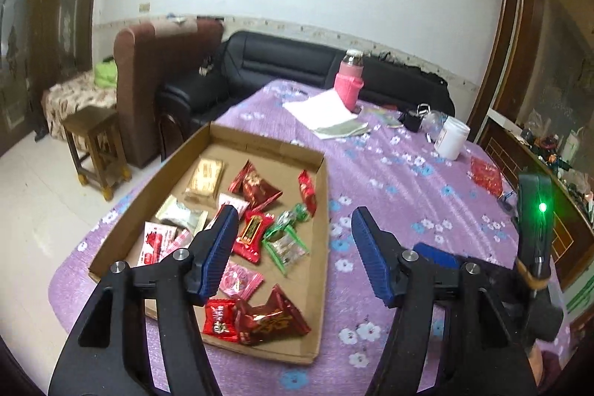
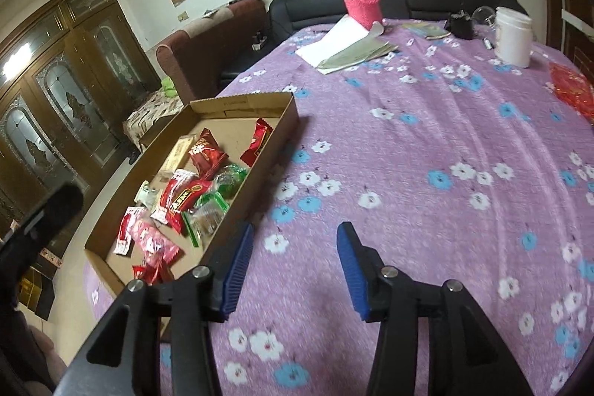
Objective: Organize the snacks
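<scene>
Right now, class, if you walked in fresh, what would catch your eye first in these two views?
The shallow cardboard tray near the table's left edge, strewn with mostly red snack packets. Around it spreads the purple flowered tablecloth. At the far end stand a pink-sleeved flask and a white jar. Both hand-held grippers, left and right, are open and empty.

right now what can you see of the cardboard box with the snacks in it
The cardboard box is a shallow, open-topped tray of plain brown corrugated board with low upright walls and no lid in view. It lies flat on the purple floral tablecloth, near the table's left edge. Its floor is partly covered by loose wrapped snacks: mostly red packets, some green, pink, gold and silver, lying scattered rather than sorted. No gripper touches it; the left gripper hovers open over its near right side.
</scene>
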`<state>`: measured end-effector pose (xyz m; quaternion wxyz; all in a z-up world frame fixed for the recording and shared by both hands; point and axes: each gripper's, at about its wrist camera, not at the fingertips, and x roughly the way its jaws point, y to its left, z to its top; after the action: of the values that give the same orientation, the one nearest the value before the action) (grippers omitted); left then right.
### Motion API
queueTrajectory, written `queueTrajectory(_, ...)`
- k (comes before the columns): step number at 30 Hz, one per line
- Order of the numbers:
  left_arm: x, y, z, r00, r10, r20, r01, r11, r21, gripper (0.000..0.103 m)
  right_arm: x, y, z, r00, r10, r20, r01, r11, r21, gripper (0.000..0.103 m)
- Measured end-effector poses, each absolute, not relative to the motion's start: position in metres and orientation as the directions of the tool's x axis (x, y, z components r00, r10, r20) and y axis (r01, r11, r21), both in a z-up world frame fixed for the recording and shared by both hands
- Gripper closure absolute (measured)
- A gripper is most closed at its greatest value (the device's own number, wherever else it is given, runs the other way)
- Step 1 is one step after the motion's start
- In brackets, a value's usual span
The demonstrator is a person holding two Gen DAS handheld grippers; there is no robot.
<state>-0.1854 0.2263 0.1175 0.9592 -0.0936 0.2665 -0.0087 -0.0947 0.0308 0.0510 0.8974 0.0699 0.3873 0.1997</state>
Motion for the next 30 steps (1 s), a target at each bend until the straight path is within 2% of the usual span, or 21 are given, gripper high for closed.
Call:
queueTrajectory(6, -0.216, 0.205, 0.137, 0.92, 0.006, -0.393, -0.056, 0.992, -0.114, 0.038, -0.117, 0.022, 0.06, 0.668, 0.395, -0.631, -0.323, 0.917, 0.232, 0.046)
queueTrajectory(9, -0.235, 0.199, 0.148, 0.948, 0.088, -0.306, -0.114, 0.991, -0.068, 0.024, -0.125, 0.02, 0.064, 0.674, 0.408, -0.616, -0.337, 0.912, 0.235, 0.045)
queueTrajectory(12, -0.263, 0.195, 0.159, 0.965, 0.21, -0.156, -0.218, 0.975, -0.04, 0.014, -0.131, 0.019, 0.067, 0.679, 0.419, -0.603, -0.352, 0.906, 0.233, 0.044)
queueTrajectory(13, -0.269, 0.194, 0.159, 0.963, 0.241, -0.12, -0.246, 0.969, -0.032, 0.004, -0.133, 0.019, 0.068, 0.68, 0.421, -0.6, -0.357, 0.905, 0.231, 0.043)
queueTrajectory(14, -0.273, 0.193, 0.159, 0.957, 0.28, -0.076, -0.282, 0.959, -0.015, 0.0, -0.135, 0.019, 0.069, 0.682, 0.423, -0.597, -0.36, 0.904, 0.23, 0.042)
queueTrajectory(15, -0.273, 0.191, 0.157, 0.949, 0.31, -0.048, -0.31, 0.951, 0.004, 0.0, -0.136, 0.019, 0.07, 0.684, 0.425, -0.593, -0.362, 0.903, 0.23, 0.042)
queueTrajectory(16, -0.269, 0.191, 0.153, 0.941, 0.332, -0.06, -0.331, 0.943, 0.029, 0.0, -0.136, 0.018, 0.07, 0.684, 0.429, -0.59, -0.364, 0.902, 0.233, 0.041)
queueTrajectory(18, -0.258, 0.192, 0.146, 0.934, 0.329, -0.139, -0.322, 0.944, 0.066, 0.0, -0.136, 0.017, 0.07, 0.68, 0.438, -0.588, -0.368, 0.898, 0.242, 0.04)
queueTrajectory(22, -0.242, 0.199, 0.131, 0.907, 0.318, -0.275, -0.312, 0.948, 0.068, 0.0, -0.137, 0.021, 0.067, 0.667, 0.453, -0.591, -0.385, 0.889, 0.248, 0.039)
queueTrajectory(30, -0.212, 0.213, 0.105, 0.85, 0.217, -0.48, -0.273, 0.961, -0.051, 0.0, -0.14, 0.039, 0.059, 0.653, 0.437, -0.619, -0.412, 0.89, 0.194, 0.034)
